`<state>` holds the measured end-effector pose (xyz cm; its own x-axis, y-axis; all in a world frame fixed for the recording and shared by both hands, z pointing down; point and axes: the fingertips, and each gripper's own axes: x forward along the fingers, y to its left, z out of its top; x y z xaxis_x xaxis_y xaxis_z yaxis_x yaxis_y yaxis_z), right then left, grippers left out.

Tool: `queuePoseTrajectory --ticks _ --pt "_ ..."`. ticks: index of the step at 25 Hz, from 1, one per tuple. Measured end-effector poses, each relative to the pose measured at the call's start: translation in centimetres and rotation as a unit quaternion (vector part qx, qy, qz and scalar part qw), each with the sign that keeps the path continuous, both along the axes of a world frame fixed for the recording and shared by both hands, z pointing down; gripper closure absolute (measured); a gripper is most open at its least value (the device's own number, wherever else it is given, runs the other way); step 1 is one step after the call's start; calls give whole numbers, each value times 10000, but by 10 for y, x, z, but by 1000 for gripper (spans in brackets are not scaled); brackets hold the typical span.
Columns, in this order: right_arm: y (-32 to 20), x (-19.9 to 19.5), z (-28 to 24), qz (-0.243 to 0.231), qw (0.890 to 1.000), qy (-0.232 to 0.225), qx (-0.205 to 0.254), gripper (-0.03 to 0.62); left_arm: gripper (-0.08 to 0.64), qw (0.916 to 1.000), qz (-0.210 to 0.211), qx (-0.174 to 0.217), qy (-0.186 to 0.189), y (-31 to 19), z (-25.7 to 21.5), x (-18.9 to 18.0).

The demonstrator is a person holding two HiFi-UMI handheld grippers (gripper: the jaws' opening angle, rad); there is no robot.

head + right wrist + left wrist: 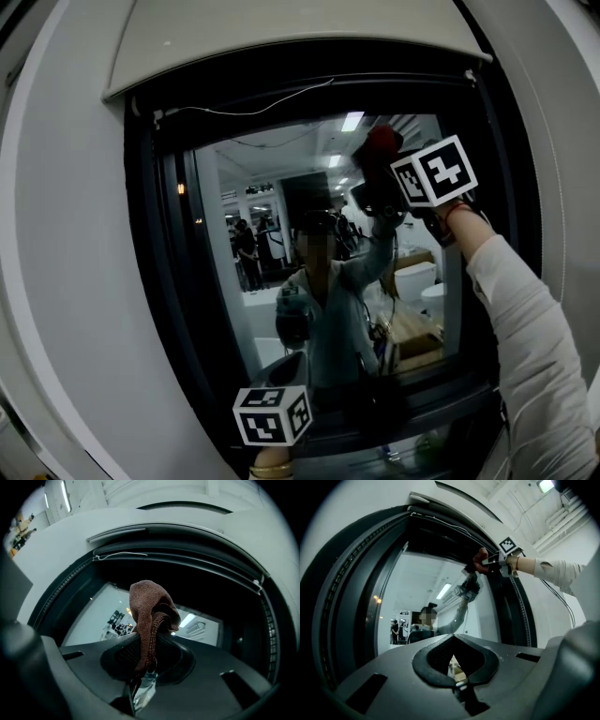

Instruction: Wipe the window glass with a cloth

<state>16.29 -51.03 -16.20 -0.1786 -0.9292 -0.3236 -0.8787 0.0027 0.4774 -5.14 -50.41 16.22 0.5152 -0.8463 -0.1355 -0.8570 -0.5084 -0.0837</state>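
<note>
Closest to the person, low by the window's bottom edge, the left gripper (453,668) is idle: its fingers (480,660) are drawn nearly together with nothing between them, and it points up at the pane without touching it. Higher and further out, a white sleeve (525,328) reaches up to the right gripper (144,667), whose fingers pinch a reddish-brown cloth (151,605). The cloth bunches up out of the grip in a loose fold. From the head view the cloth sits at the upper right corner of the glass (267,323), just under the dark frame (159,234) and the pale blind (281,37) rolled above it. Whether the fold presses the pane or hangs just off it cannot be told.

Beyond that, the glass mirrors a lit room and the raised arm. No streaks, damp trails or dull patches show on it, so nothing marks out an area already wiped. Judging by the cloth's place in the top corner, wiping looks to be at or near the start of a pass. The wide middle, the left side and the lower strip of the pane seem left to cover.
</note>
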Motion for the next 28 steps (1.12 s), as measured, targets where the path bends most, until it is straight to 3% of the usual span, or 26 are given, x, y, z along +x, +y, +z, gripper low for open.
queuePoseTrajectory --ticks 8,13,19,28 --pt "12 117 0 863 9938 -696 48 531 555 10000 66 -35 17 0 7 9" --pt "11 144 6 1110 9902 -845 17 531 555 9999 100 -106 13 -1 12 12" --pt "22 126 9 1142 9901 -785 206 531 555 9998 127 -145 -92 4 19 10" --pt "46 14 50 -100 9989 -355 296 531 555 9997 22 -192 -130 16 31 -10"
